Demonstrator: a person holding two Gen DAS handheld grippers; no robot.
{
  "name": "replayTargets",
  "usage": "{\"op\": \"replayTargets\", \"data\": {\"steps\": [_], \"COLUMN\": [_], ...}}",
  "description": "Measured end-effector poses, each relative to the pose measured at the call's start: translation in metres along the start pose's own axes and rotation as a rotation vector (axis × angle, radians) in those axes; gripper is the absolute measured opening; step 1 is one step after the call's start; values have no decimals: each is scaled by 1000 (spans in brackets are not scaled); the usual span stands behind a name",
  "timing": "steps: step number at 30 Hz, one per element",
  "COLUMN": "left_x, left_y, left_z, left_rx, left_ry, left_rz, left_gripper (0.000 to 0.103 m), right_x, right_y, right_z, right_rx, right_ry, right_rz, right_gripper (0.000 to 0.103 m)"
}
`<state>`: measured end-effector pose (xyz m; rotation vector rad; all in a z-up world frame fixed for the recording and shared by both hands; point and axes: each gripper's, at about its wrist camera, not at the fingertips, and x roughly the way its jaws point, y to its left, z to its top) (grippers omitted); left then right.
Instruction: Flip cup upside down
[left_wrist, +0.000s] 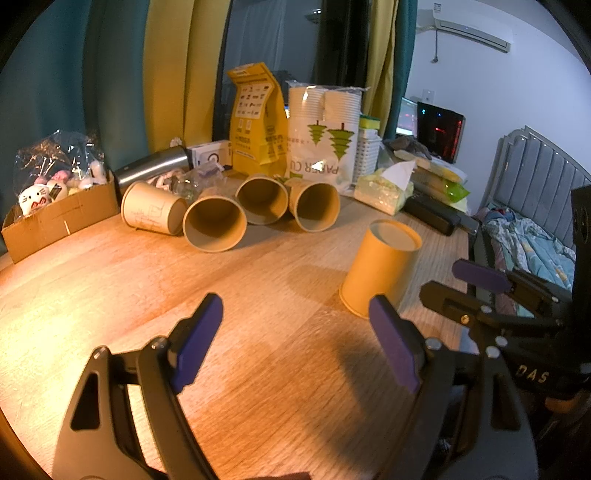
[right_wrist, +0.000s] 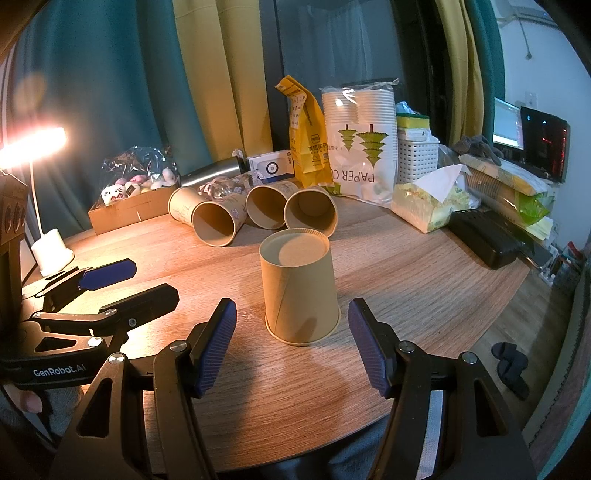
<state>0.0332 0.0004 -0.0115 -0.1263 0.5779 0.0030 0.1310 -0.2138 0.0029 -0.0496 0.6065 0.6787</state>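
Observation:
A brown paper cup (right_wrist: 300, 291) stands upside down on the wooden table (right_wrist: 424, 280), base up; it also shows in the left wrist view (left_wrist: 380, 267). My right gripper (right_wrist: 291, 343) is open and empty, its blue pads (right_wrist: 218, 343) just in front of the cup on either side, not touching it. My left gripper (left_wrist: 295, 343) is open and empty over bare table, left of the cup. Each gripper shows in the other's view, the right one (left_wrist: 476, 284) and the left one (right_wrist: 122, 284). Several more brown cups (right_wrist: 214, 221) lie on their sides behind.
At the back stand a yellow bag (right_wrist: 306, 136), a pack of paper cups (right_wrist: 362, 147), a white basket (right_wrist: 417, 155), a tissue pack (right_wrist: 432, 199) and a cardboard box of toys (right_wrist: 129, 206). A lit lamp (right_wrist: 48, 240) stands left. A black box (right_wrist: 487, 236) lies right, by the table's edge.

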Motion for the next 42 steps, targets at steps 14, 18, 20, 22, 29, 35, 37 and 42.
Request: {"op": "replayTargets", "data": {"steps": [14, 18, 20, 22, 29, 35, 37, 42], "left_x": [0, 0, 0, 0, 0, 0, 0, -2], "left_y": [0, 0, 0, 0, 0, 0, 0, -1], "left_z": [0, 0, 1, 0, 1, 1, 1, -1], "left_rx": [0, 0, 0, 0, 0, 1, 0, 12], "left_ry": [0, 0, 1, 1, 1, 1, 2, -13], "left_rz": [0, 0, 0, -1, 0, 0, 0, 3], "left_gripper": [83, 83, 83, 83, 83, 83, 83, 83], "right_x": [0, 0, 0, 0, 0, 0, 0, 1], "right_y": [1, 1, 1, -1, 0, 1, 1, 3], "right_z": [-1, -1, -1, 0, 0, -1, 0, 1], "right_rx": [9, 8, 9, 9, 10, 9, 10, 4], "right_ry": [0, 0, -1, -1, 0, -1, -1, -6], "right_rz": [-1, -1, -2, -1, -2, -1, 0, 8], "right_gripper": [66, 66, 66, 66, 66, 66, 66, 66]}}
